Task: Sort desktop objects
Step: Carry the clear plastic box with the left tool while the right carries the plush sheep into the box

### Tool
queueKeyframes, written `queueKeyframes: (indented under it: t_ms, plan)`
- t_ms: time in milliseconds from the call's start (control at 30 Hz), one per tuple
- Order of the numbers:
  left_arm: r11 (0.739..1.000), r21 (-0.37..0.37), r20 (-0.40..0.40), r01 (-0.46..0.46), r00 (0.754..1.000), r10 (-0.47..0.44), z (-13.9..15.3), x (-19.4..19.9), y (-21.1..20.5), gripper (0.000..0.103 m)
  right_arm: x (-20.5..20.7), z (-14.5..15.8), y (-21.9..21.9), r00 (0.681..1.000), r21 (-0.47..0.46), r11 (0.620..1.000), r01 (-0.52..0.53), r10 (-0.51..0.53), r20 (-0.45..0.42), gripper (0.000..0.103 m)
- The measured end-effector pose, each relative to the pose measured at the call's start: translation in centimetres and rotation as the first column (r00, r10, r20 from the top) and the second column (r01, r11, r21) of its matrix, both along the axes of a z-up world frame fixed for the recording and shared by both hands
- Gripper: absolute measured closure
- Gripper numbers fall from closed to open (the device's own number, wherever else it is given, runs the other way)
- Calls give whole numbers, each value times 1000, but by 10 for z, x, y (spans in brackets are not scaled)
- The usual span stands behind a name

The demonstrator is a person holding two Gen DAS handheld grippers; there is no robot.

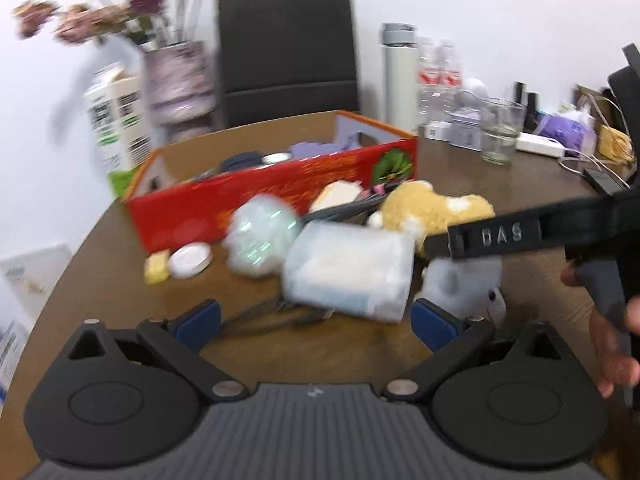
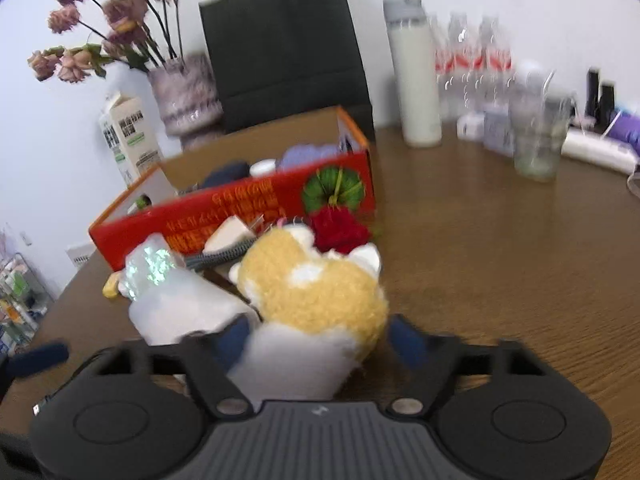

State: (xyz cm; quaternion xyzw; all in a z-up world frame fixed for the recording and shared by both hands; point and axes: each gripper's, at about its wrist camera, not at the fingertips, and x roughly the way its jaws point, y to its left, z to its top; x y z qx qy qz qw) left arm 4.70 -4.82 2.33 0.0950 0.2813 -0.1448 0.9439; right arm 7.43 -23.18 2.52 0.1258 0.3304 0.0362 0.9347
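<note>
R gripper (image 2: 316, 336) jaws part-open round plush toy (image 2: 320, 292), grip unclear; could snag cable (image 2: 216, 258) at 10 o'clock. L gripper (image 1: 316, 316) open, empty.

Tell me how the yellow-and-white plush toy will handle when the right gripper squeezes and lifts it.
The plush toy looks fluffy and stuffed, so it will probably squash between the right gripper pads rather than resist. It seems light for its bulk. Fuzzy fabric should grip well; rolling looks unlikely.
</note>
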Motion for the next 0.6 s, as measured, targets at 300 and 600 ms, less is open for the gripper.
queueKeyframes:
  t_ms: [300, 600]
  plan:
    - [995, -27, -62, 100, 993, -102, -13, 48, -19, 0, -32, 14, -30, 992, -150, 981, -124, 117, -56, 44]
    - [994, -40, -21, 100, 995, -101, -12, 33, -24, 14, -25, 1, -26, 988, -109, 987, -116, 104, -111, 38]
